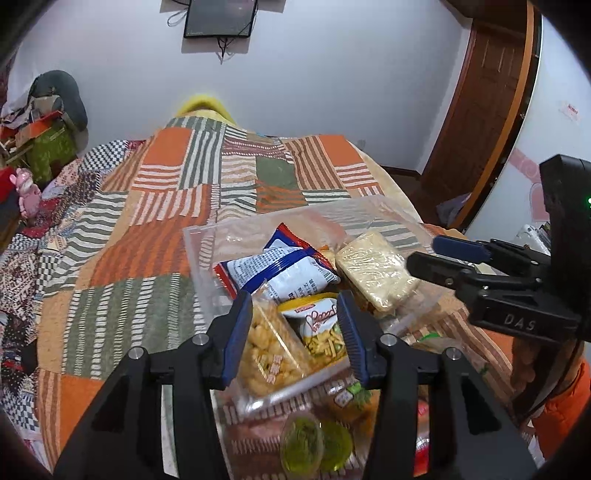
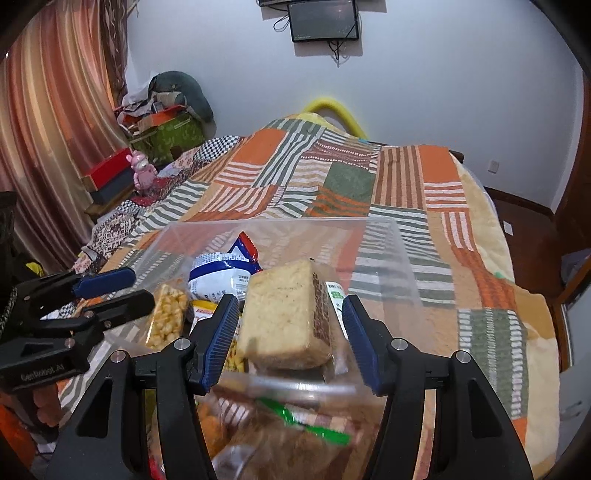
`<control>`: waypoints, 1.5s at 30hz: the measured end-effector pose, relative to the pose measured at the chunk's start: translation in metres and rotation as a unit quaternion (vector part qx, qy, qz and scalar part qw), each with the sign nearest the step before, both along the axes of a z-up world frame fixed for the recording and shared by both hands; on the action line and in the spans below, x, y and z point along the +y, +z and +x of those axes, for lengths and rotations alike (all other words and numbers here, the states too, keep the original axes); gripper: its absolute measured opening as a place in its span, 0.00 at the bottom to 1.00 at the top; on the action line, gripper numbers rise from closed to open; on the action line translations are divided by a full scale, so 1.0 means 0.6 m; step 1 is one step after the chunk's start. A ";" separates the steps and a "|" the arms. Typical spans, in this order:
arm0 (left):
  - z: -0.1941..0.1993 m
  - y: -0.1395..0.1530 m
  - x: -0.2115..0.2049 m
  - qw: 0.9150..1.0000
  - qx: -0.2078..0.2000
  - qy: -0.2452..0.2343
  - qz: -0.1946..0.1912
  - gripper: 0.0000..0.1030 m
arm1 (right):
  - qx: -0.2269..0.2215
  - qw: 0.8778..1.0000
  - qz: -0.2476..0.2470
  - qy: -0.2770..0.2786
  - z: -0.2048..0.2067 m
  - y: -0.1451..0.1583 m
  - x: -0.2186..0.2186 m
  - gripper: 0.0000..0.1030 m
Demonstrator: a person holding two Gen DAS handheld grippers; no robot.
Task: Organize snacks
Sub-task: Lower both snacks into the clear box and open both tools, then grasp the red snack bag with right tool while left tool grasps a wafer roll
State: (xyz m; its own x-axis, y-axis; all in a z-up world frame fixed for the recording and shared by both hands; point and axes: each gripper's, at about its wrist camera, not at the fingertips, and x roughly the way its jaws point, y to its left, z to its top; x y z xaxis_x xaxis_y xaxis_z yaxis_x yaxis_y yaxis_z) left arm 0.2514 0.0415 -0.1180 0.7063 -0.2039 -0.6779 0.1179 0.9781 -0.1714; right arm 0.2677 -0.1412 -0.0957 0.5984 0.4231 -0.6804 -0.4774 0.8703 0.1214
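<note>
Both tongs stand with jaws spread wide, gripping nothing. Left tongs [image 1: 293, 332] hover over the near edge of a clear plastic bin [image 1: 207, 251], their blue pads framing, without touching, a clear packet of yellow puffed snacks [image 1: 267, 354] and a yellow packet of green-and-orange sticks [image 1: 321, 325]. Right tongs [image 2: 291, 339] hang above the same bin [image 2: 402, 266], jaws on either side of a pale rice-cake block [image 2: 280, 317] wrapped in clear film; whether the pads touch it cannot be told. Inside the bin also lies a white-and-blue packet with red ends [image 1: 280, 269]. Nearer the cameras, just outside the bin, lie two green jelly cups [image 1: 314, 443] and a green-labelled packet [image 2: 303, 421], blurred. The bin rests on a bed covered by an orange, green and white patchwork blanket [image 1: 147, 229]. A dark screen [image 2: 323, 20] hangs on the far wall.
</note>
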 end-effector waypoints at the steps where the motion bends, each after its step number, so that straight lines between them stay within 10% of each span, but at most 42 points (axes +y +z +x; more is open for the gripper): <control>1: -0.008 0.005 0.002 1.000 -0.002 0.001 0.001 0.49 | -0.001 1.000 0.002 -0.001 -0.008 0.004 -0.005 0.53; 14: -0.150 0.025 0.020 1.000 0.004 0.013 0.022 0.64 | -0.006 1.000 0.012 -0.001 -0.130 0.028 -0.047 0.65; 29: -0.284 -0.053 0.011 0.998 0.065 0.000 0.025 0.64 | 0.030 0.999 -0.025 0.017 -0.219 -0.059 0.024 0.92; 45: -0.275 -0.081 -0.030 0.997 0.071 -0.018 0.025 0.64 | 0.054 0.997 -0.058 0.006 -0.229 -0.095 -0.003 0.93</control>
